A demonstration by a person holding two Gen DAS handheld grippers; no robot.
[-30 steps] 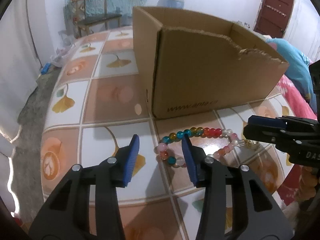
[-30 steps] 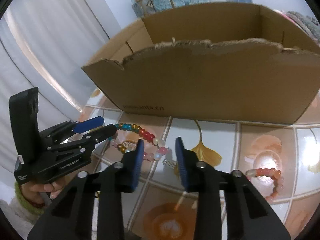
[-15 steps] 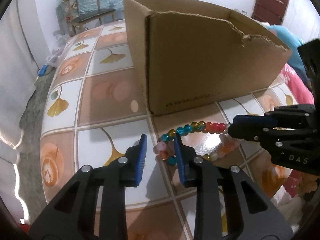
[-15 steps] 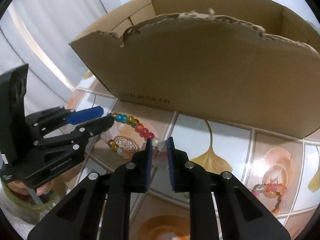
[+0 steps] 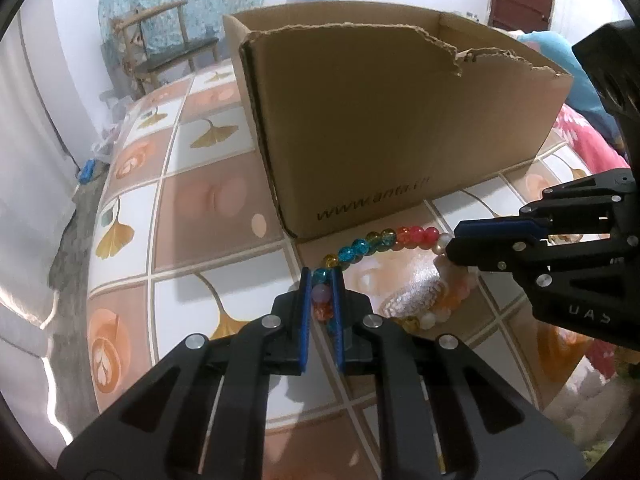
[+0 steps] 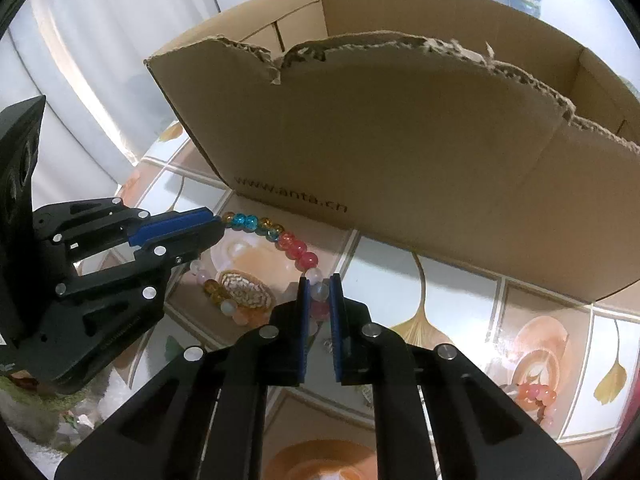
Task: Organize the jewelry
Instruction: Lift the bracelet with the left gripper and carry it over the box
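A multicoloured bead bracelet [image 5: 380, 240] is stretched between both grippers just above the tiled table, in front of an open cardboard box [image 5: 400, 128]. My left gripper [image 5: 322, 280] is shut on its blue and pink beads at one end. My right gripper [image 6: 319, 286] is shut on its pale beads at the other end; the bracelet also shows in the right wrist view [image 6: 280, 236]. The right gripper shows from the side in the left wrist view [image 5: 452, 240], and the left gripper in the right wrist view [image 6: 212, 228]. The box [image 6: 420, 152] stands close behind.
A second pink-orange bracelet [image 6: 536, 396] lies on the table [image 5: 192, 216] at the right of the right wrist view. A wooden chair [image 5: 160, 52] stands beyond the table's far edge. Pink fabric [image 5: 588, 144] lies to the right of the box.
Both grippers have closed onto the bracelet's opposite ends. The bracelet, earlier lying in a loop on the table, is now lifted slightly and pulled out between them.
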